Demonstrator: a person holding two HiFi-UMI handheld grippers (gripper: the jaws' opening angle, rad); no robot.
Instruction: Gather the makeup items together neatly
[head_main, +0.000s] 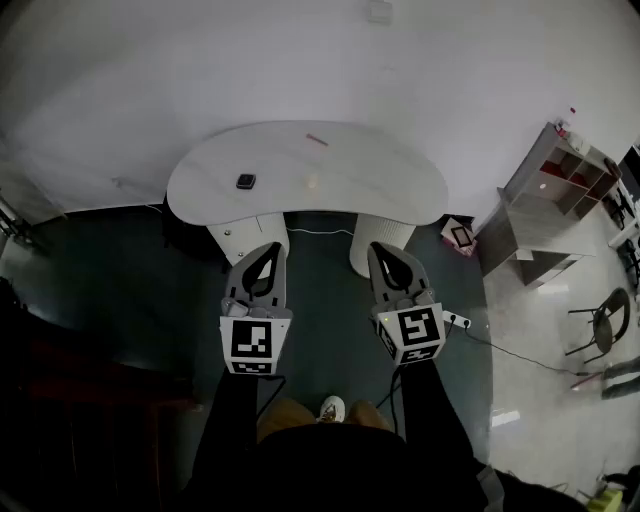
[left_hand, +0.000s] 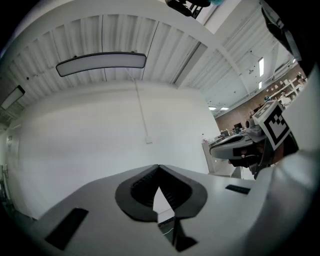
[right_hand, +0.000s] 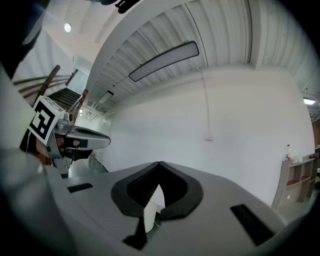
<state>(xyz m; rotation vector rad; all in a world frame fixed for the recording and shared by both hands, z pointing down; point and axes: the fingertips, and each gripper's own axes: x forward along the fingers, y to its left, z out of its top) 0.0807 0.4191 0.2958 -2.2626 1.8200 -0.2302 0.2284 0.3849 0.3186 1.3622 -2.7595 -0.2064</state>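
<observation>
A white oval table (head_main: 380, 185) stands ahead of me, well beyond both grippers. On it lie a small black compact-like item (head_main: 246, 181) at the left, a thin pinkish item (head_main: 317, 140) near the far edge, and a faint pale item (head_main: 313, 183) in the middle. My left gripper (head_main: 268, 248) and right gripper (head_main: 386, 250) are held level side by side over the dark floor, short of the table. Both are shut with nothing between the fingertips. In the left gripper view the left gripper (left_hand: 159, 166) faces a white wall, and so does the right gripper (right_hand: 159, 164) in its own view.
A grey shelf unit (head_main: 555, 185) stands at the right, with a dark chair (head_main: 600, 320) nearer me. A white power strip (head_main: 455, 320) with a cable lies on the floor beside my right gripper. A small box (head_main: 460, 235) sits by the table's right leg.
</observation>
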